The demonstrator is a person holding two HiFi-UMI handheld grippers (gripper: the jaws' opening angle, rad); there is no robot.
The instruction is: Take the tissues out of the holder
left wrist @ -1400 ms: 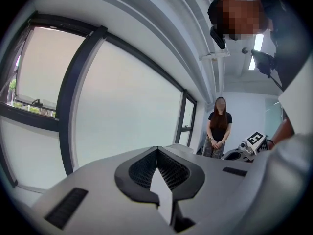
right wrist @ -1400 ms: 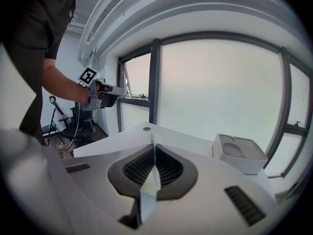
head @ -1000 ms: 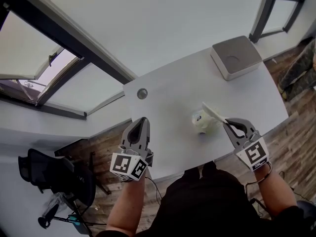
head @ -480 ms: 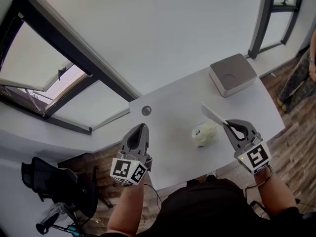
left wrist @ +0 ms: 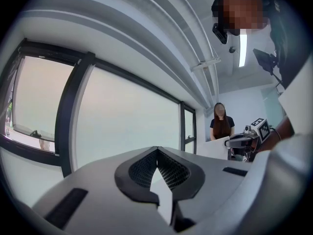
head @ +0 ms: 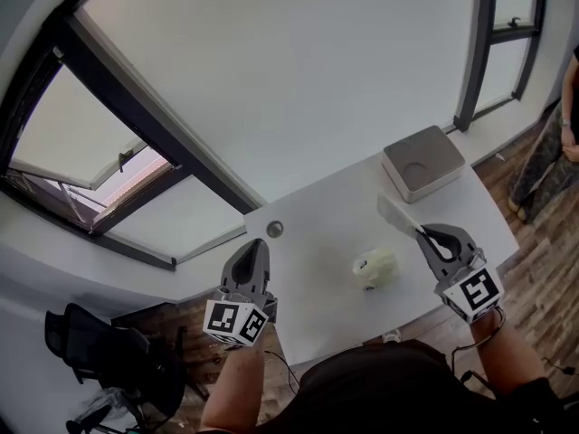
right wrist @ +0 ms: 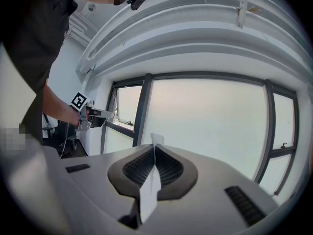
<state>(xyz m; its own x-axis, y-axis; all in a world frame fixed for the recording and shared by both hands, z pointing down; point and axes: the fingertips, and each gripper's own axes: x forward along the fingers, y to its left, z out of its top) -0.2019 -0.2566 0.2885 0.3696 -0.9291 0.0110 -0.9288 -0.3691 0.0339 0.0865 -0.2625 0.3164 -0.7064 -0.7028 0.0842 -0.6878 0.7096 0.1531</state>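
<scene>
The tissue holder (head: pixel 422 163), a flat grey-and-white box, stands at the table's far right corner. A crumpled tissue (head: pixel 375 267) lies on the table in front of it. My right gripper (head: pixel 419 231) hovers right of the crumpled tissue, shut on a flat white tissue sheet (head: pixel 395 215) that sticks out toward the holder. In the right gripper view the sheet (right wrist: pixel 149 192) runs edge-on between the closed jaws of that gripper (right wrist: pixel 155 146). My left gripper (head: pixel 257 242) is held over the table's left part with its jaws together. In the left gripper view a thin white sliver shows between the jaws of the left gripper (left wrist: pixel 156 150); I cannot tell what it is.
The white table (head: pixel 317 269) has a round grommet (head: pixel 274 229) near its left corner. A person (head: pixel 570 125) stands at the far right beyond the table. An office chair (head: pixel 99 351) sits on the wooden floor at lower left. Large windows run behind the table.
The head view has tilted upward, so the table sits lower in frame. My right gripper with the sheet has moved away from the crumpled tissue. The left gripper keeps its pose.
</scene>
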